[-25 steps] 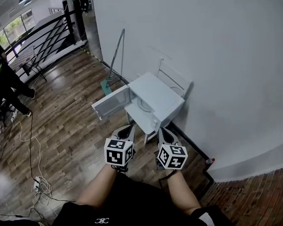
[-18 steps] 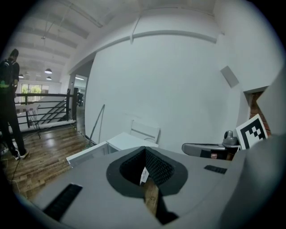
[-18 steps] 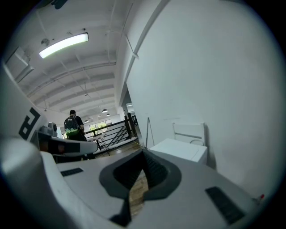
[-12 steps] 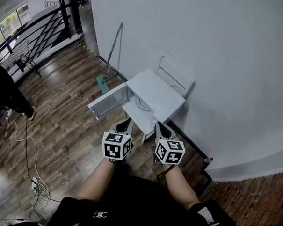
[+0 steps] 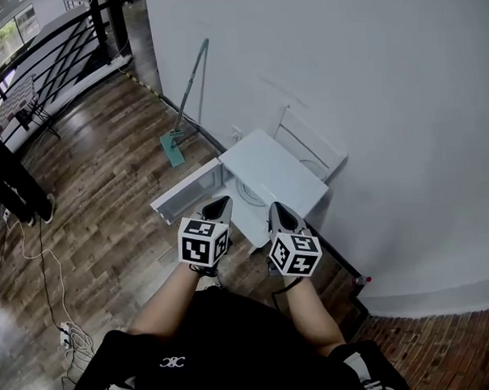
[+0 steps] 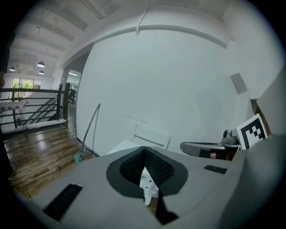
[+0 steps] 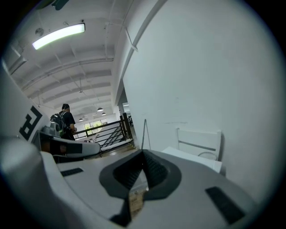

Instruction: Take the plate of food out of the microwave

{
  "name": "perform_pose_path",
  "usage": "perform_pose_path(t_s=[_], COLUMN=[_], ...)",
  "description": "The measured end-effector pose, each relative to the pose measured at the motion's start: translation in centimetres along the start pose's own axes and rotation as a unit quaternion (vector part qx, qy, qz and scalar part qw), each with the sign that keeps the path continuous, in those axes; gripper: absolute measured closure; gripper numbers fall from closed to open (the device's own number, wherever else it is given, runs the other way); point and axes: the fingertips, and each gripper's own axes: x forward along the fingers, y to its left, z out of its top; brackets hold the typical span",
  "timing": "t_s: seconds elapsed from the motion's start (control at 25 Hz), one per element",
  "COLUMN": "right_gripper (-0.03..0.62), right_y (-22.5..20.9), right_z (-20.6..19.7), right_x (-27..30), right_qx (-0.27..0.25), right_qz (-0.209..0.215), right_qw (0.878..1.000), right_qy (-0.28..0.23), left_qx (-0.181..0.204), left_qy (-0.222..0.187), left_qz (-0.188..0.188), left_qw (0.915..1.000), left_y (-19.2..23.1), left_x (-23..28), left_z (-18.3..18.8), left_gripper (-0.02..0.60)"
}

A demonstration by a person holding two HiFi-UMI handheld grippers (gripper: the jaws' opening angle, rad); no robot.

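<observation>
Left gripper [image 5: 220, 203] and right gripper [image 5: 276, 207], both clenched empty, now closer to the open microwave [image 5: 269, 166] than before.

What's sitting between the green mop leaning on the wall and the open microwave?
Nothing: the head view shows only bare wooden floor between the mop and the microwave.
</observation>
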Motion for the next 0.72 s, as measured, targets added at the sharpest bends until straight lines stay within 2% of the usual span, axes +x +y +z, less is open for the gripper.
perform_pose_path(t_s=[0.36,0.6,0.72], right_gripper=[0.582,0.582,0.582], right_y=[0.9,1.9,0.8], right_z=[1.3,-0.1,-0.6], right_x=[5.8,6.7,8.3], right_qx=[0.002,-0.017,-0.018], right_qz=[-0.033,-0.039,-0.038], right_qw=[0.999,0.999,0.999], right_qy=[-0.013,0.006,0.022], left_qx=[0.008,-0.023,-0.035], left_qy=[0.007,0.019,0.029], left_qz=[-0.039,-0.056,-0.055], left_qw=[0.9992,0.9980,0.9974], left_y=[5.1,6.9,7.4], left_x=[3.6,4.8,6.5], left_z=[1.6,-0.2,-1.3], left_gripper=[0.583,0.583,0.583])
